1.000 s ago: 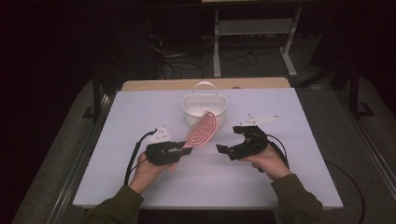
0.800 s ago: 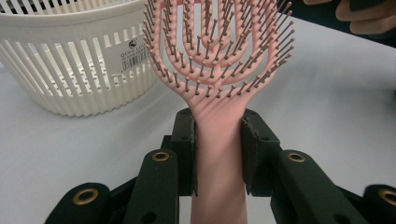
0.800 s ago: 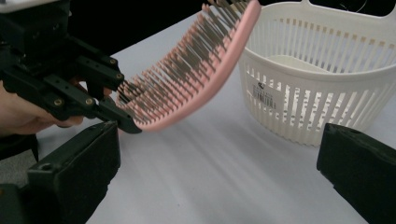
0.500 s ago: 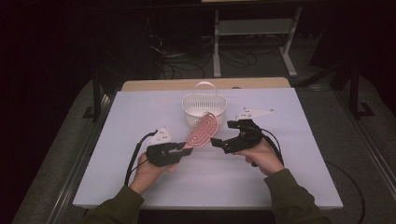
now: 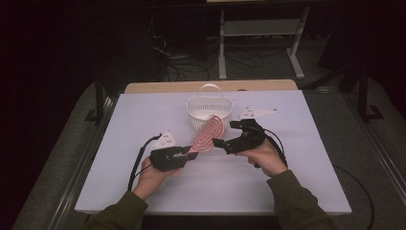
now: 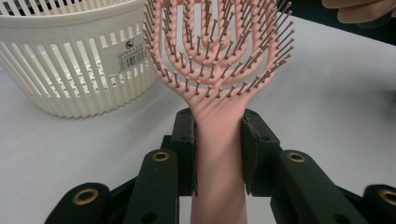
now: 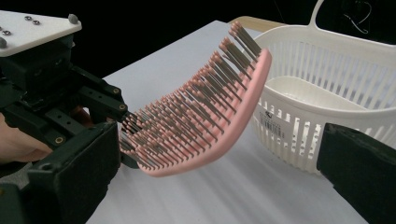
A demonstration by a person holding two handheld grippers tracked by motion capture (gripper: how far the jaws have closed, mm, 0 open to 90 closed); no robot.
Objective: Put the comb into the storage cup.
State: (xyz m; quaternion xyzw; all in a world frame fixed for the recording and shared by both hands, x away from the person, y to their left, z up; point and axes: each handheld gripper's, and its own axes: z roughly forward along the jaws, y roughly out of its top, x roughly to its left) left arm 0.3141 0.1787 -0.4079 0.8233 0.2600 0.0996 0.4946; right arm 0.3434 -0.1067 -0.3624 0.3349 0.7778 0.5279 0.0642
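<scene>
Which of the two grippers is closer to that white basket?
The right. The right gripper sits just in front of the white basket, its open jaws at the pink hairbrush. The left gripper grips the brush handle, farther back.

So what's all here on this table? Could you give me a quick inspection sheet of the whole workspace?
Surface: pale table, bare apart from the job's things.
Job's things: pink brush held up off the table; white basket behind it, with nothing seen inside.
Clutter: nothing seen.
Grippers: left hand-held gripper clamps the brush handle; right hand-held gripper stands open, jaws either side of the brush head, not touching it.
Cables: a black one trails from each gripper, left, right; more lie on the floor beyond the table.
Surroundings: dark room, a white frame at the back.
</scene>
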